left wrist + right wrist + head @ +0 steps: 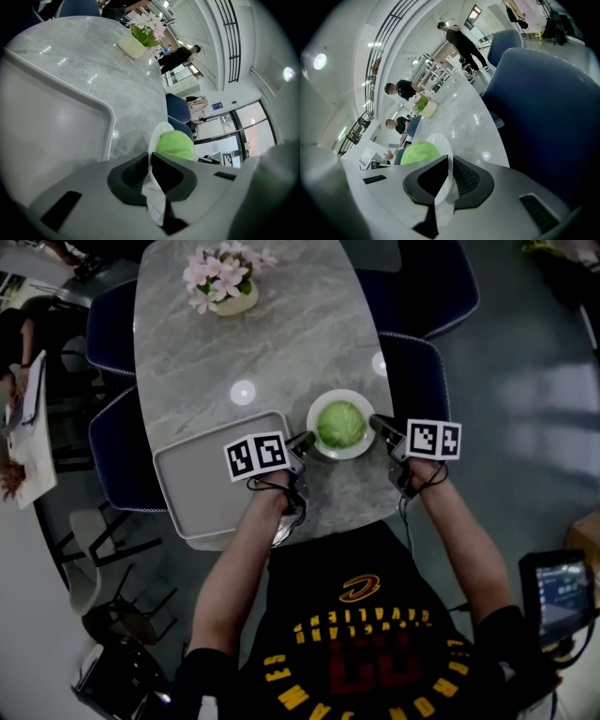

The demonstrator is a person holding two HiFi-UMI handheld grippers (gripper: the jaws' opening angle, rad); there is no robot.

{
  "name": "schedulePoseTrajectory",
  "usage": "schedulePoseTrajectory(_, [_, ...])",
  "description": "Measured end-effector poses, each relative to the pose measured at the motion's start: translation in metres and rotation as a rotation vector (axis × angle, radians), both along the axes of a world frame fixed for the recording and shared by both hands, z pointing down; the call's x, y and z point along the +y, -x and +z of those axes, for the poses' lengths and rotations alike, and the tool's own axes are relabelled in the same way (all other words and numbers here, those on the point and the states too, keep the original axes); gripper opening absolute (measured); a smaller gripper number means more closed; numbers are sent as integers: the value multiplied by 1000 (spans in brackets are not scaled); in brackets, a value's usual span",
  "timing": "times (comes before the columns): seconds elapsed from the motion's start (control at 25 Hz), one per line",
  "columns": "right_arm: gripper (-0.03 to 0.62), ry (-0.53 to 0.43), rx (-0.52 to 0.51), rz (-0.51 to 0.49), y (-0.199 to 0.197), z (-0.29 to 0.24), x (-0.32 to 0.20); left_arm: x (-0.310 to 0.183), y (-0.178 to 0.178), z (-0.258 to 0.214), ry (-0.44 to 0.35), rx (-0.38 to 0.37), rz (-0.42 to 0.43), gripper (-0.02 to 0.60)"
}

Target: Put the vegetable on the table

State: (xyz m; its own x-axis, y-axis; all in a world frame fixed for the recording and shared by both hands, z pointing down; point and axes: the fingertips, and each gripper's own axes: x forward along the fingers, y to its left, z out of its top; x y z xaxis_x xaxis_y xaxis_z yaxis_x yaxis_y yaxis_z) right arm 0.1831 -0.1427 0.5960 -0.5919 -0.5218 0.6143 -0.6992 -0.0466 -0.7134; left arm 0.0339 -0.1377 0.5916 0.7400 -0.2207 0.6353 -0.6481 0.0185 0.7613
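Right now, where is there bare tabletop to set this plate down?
The widest bare stretch of table lies between the flower pot and the plate holding the cabbage. The tray's visible floor is bare. Crowded at the near edge: tray, plate, left gripper and right gripper, both clamped on its rim.

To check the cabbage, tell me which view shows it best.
The head view: the cabbage shows whole from above, on its white plate. Both gripper views catch only part of the cabbage, the rest hidden.
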Motion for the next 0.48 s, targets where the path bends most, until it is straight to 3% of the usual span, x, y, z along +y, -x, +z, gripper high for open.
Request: schedulePoseTrajectory(0.48, [35, 27, 59, 35, -36, 22, -19, -21, -35, 22, 9, -68, 1, 28])
